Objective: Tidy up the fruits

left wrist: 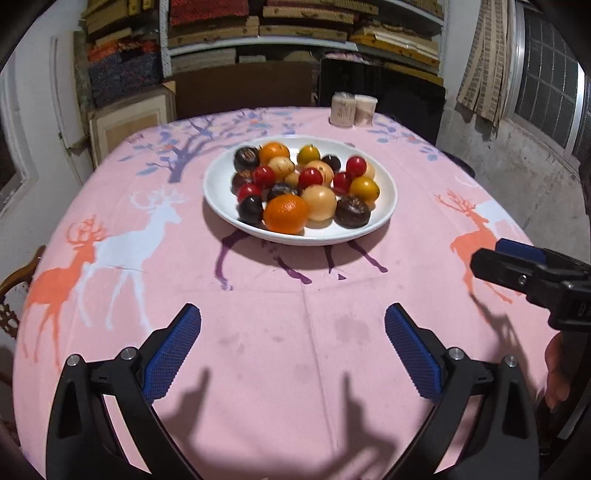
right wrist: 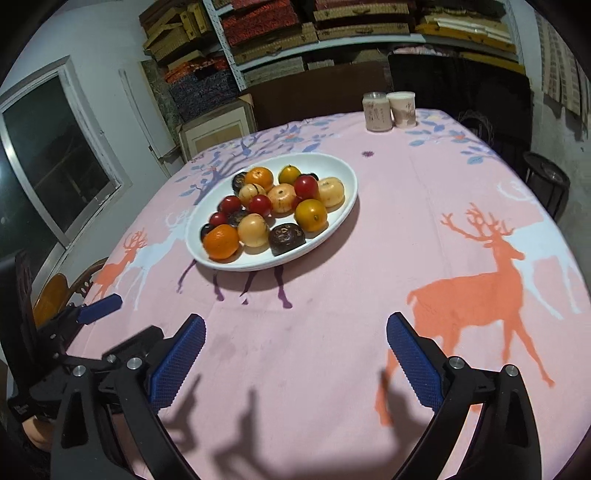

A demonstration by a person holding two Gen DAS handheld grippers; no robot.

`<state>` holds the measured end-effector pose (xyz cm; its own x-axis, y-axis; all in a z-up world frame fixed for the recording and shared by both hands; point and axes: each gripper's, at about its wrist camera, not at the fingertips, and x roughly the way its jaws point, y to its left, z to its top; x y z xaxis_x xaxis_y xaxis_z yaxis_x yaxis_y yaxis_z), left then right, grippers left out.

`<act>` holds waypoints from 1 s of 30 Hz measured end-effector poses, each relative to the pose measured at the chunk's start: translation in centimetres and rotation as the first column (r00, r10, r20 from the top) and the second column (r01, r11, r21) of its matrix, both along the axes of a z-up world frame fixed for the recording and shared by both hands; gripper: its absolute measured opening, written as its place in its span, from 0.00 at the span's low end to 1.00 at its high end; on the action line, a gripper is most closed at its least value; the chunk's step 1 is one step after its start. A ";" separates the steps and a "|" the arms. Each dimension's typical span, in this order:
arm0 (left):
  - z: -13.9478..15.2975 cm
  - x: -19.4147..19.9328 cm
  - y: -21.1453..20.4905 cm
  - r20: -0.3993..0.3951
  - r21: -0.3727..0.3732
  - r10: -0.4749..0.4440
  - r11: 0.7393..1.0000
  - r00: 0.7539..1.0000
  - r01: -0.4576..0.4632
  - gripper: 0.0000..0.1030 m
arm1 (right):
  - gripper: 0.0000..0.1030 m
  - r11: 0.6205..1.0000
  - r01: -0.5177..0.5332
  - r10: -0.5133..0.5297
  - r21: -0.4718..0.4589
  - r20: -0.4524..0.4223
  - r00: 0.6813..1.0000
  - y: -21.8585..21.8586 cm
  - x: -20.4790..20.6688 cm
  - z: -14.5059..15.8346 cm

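Note:
A white oval plate (left wrist: 218, 188) (right wrist: 343, 177) sits mid-table, heaped with several small fruits: oranges (left wrist: 285, 214) (right wrist: 221, 241), red ones (left wrist: 310, 178) (right wrist: 306, 186), pale peach ones (left wrist: 319, 202) (right wrist: 252, 230), yellow ones (left wrist: 364, 188) (right wrist: 311, 215) and dark brown ones (left wrist: 352, 211) (right wrist: 286, 237). My left gripper (left wrist: 293, 321) is open and empty, above the cloth in front of the plate. My right gripper (right wrist: 295, 326) is open and empty, to the plate's front right. Each shows in the other's view, the right gripper (left wrist: 491, 258) and the left gripper (right wrist: 99, 306).
A pink tablecloth with deer prints (left wrist: 295, 350) (right wrist: 406, 258) covers the table. Two small cups (left wrist: 352, 104) (right wrist: 389, 110) stand at the far edge. Dark chairs (left wrist: 380, 92) and shelves of stacked boxes (left wrist: 295, 26) are behind the table. A stool (right wrist: 546, 181) stands at right.

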<state>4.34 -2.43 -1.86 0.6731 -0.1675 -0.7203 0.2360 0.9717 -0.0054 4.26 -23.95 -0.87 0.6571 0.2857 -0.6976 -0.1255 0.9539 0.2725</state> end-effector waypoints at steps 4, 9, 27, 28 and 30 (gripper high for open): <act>3.2 -4.2 0.5 0.094 0.015 0.032 0.999 0.995 -0.033 0.95 | 0.96 1.000 -0.021 0.022 -0.005 0.061 0.998 0.0 -3.6 3.0; 6.4 -8.3 0.7 0.198 0.026 0.058 0.998 0.979 -0.065 0.95 | 0.96 0.999 -0.023 0.026 -0.024 0.136 0.990 0.1 -7.4 5.8; 8.1 -11.4 0.8 0.231 0.016 0.084 0.996 0.969 -0.090 0.95 | 0.96 0.997 -0.039 0.049 -0.061 0.160 0.986 1.0 -10.0 5.7; 8.0 -11.3 0.7 0.231 0.019 0.085 0.996 0.969 -0.092 0.95 | 0.96 0.998 -0.037 0.046 -0.058 0.158 0.986 1.0 -10.0 5.6; 7.9 -11.2 0.7 0.232 0.020 0.089 0.995 0.969 -0.096 0.95 | 0.96 0.998 -0.034 0.042 -0.052 0.155 0.987 0.9 -9.9 5.5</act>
